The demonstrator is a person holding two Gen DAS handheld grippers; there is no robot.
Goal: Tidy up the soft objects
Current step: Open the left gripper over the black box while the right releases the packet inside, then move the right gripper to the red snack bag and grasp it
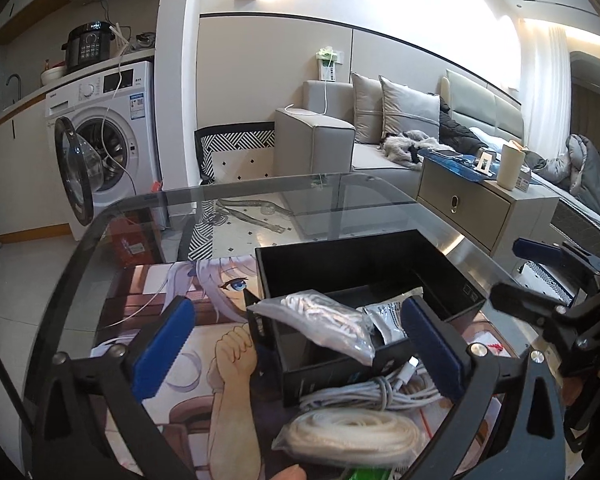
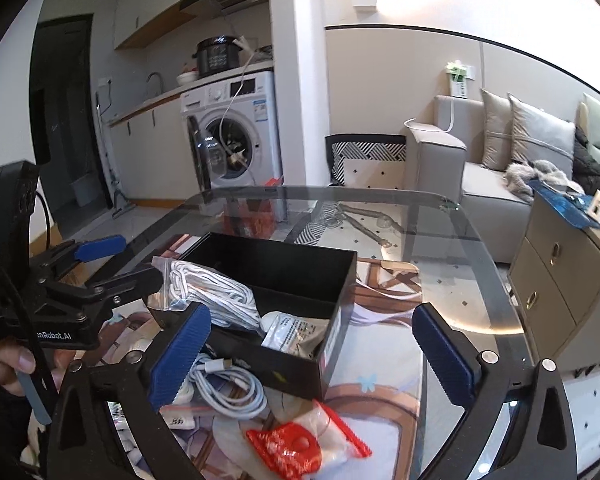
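Note:
A black open box [image 1: 364, 276] [image 2: 284, 268] stands on a printed mat on the glass table. A clear bag of white cable [image 1: 320, 316] [image 2: 212, 288] rests over its near-left corner, and a silver printed packet [image 1: 388, 316] [image 2: 296, 328] lies inside. Loose white cables [image 1: 376, 392] [image 2: 228, 384] lie in front of the box. A bag of coiled white band [image 1: 348, 436] lies nearer in the left wrist view. A red and clear packet [image 2: 304, 444] lies nearest in the right wrist view. My left gripper [image 1: 296, 356] is open above the box's near edge. My right gripper [image 2: 312, 356] is open above the box's near-right corner.
The glass table's [image 1: 228, 200] far edge curves ahead. Beyond it are a washing machine [image 1: 108, 128] with its door open, a grey sofa [image 1: 340, 136] and a beige cabinet [image 1: 476, 204] at right. The other gripper shows at each view's side [image 1: 556, 280] [image 2: 80, 276].

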